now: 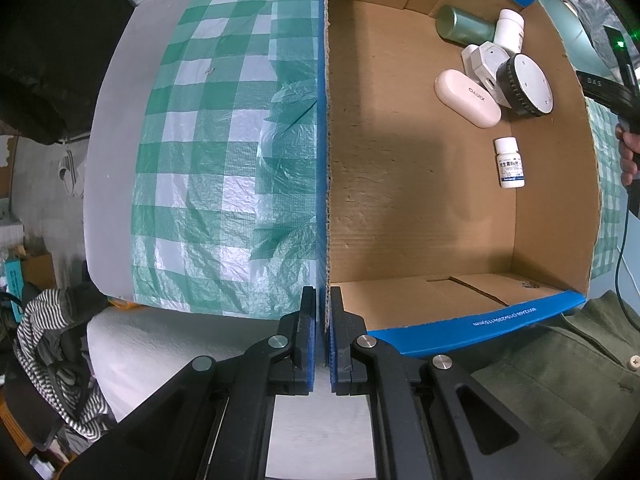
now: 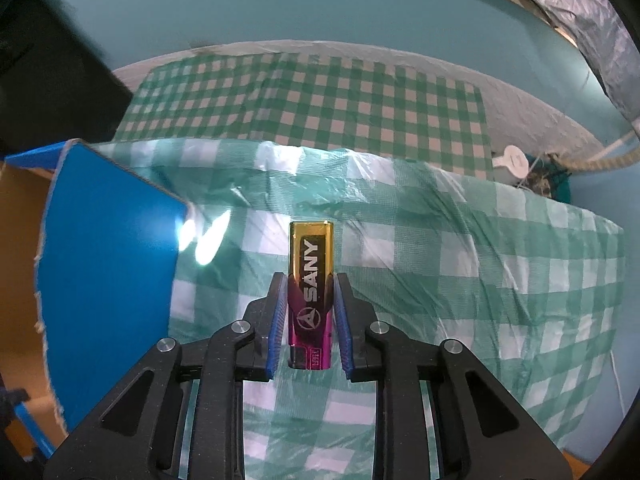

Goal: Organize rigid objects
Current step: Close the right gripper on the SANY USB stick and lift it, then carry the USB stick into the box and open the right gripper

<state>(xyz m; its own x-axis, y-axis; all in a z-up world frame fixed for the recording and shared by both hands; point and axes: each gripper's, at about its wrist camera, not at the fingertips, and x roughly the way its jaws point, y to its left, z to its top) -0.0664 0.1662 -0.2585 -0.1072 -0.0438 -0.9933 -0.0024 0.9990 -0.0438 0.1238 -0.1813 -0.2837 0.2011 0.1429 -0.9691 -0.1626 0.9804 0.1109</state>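
My left gripper (image 1: 322,300) is shut on the left wall of an open cardboard box (image 1: 400,200) with blue outer sides. Inside the box lie a green cylinder (image 1: 464,26), a white bottle (image 1: 509,30), a white hexagonal piece (image 1: 486,60), a black-rimmed round disc (image 1: 526,85), a white oval case (image 1: 467,98) and a small white pill bottle (image 1: 509,164). In the right wrist view my right gripper (image 2: 310,280) is shut on a gold and magenta lighter (image 2: 311,292) marked SANY, held above the checked cloth. The box's blue wall (image 2: 112,260) stands to its left.
A green and white checked plastic cloth (image 1: 224,160) covers the table. A person's hand (image 1: 628,156) with the other gripper's handle shows at the right edge. A green jacket (image 1: 560,380) is near the box's front. A white round tag (image 2: 514,160) and a cord lie beyond the cloth.
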